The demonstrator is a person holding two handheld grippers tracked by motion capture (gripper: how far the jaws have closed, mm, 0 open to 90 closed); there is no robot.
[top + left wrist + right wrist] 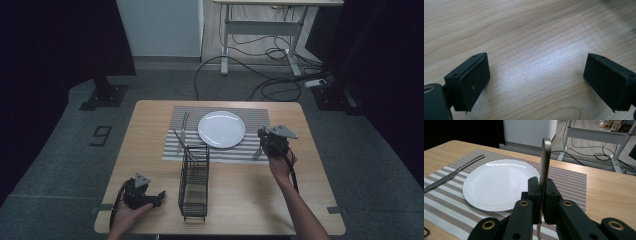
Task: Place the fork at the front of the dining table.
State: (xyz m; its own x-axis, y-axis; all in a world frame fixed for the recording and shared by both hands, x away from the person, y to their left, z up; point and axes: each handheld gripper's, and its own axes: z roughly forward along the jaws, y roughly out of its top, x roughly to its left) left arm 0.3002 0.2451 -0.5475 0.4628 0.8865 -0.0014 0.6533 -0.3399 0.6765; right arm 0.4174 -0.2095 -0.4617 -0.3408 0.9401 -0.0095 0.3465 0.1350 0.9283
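My right gripper (263,136) (543,182) is shut on the handle of a metal fork (258,152) (545,157), just right of the white plate (221,129) (499,185). The fork stands nearly upright, its handle rising past the jaws and its tines low over the striped placemat (170,150) (571,177). A knife (184,125) (454,173) lies on the mat left of the plate. My left gripper (158,197) (536,82) rests open at the table's near left, only bare wood between its jaws.
A black wire basket (194,185) stands between the two hands, in front of the mat, with a thin metal utensil (180,141) leaning out of its far end. The wooden table (250,200) has bare room at the near right. Cables and a desk frame lie beyond.
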